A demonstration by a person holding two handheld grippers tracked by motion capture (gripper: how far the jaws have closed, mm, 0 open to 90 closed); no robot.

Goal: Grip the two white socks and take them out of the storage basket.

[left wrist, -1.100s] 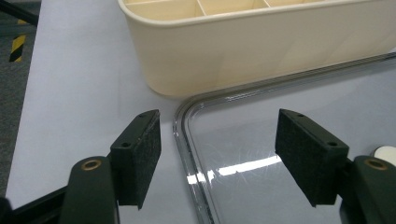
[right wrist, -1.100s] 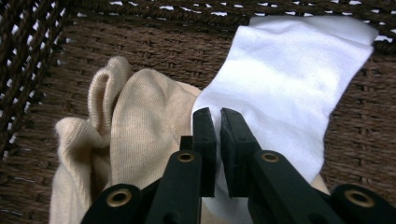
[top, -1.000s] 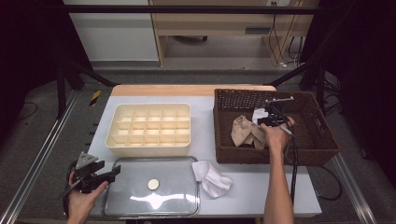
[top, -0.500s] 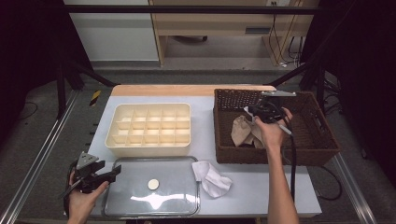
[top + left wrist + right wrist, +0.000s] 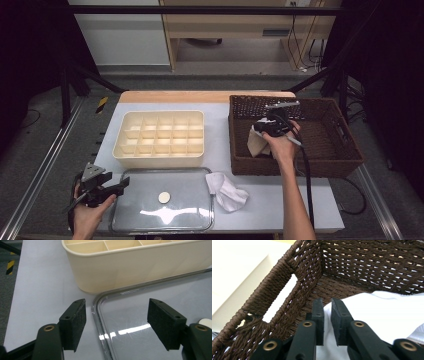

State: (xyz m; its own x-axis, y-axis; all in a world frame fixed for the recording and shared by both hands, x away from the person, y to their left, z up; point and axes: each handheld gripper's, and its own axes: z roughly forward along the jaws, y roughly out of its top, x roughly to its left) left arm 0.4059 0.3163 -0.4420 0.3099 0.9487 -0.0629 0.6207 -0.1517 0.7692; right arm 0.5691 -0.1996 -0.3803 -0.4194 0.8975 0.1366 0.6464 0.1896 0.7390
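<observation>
Right tongs are down in the wicker basket with the jaws just cracked apart over the white cloth, barely gripping it if at all, so lifting now could drop it, while the left tongs sit wide open and empty over the tray.

A cream divided tray is sitting at the table's far left. A clear lid is lying near it, and a small round disc is resting on this lid.
</observation>
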